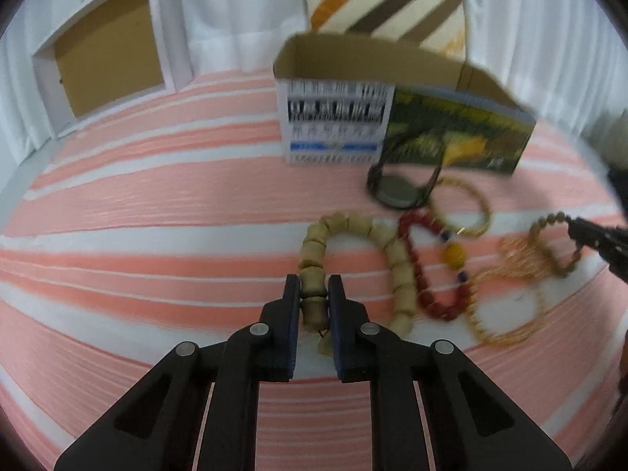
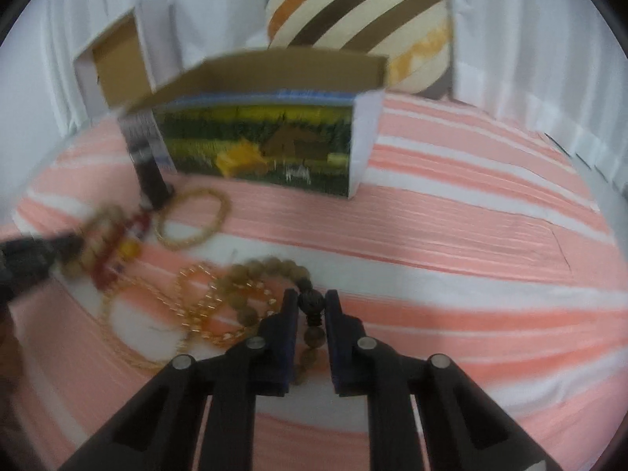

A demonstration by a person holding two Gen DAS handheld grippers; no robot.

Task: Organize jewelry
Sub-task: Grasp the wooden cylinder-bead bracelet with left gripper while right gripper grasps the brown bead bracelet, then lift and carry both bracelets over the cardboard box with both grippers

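Note:
My left gripper (image 1: 314,288) is shut on the lower end of a chunky cream bead bracelet (image 1: 353,225) that lies on the striped cloth. Beside it lie a red bead bracelet (image 1: 416,274), a dark watch (image 1: 400,190), a thin gold bracelet (image 1: 465,208) and a gold chain (image 1: 510,314). My right gripper (image 2: 312,302) is shut on the brown bead bracelet (image 2: 274,265), its pads pressing a dark bead. An amber bead string (image 2: 219,314) lies just left of it. An open printed cardboard box (image 2: 267,145) stands behind the jewelry. Each gripper shows blurred at the edge of the other's view.
A white box with a brown inside (image 1: 106,55) leans at the back left. A striped cushion (image 1: 384,0) stands behind the cardboard box, against white curtains. The pink and white striped cloth (image 2: 471,235) stretches bare to the right of the jewelry.

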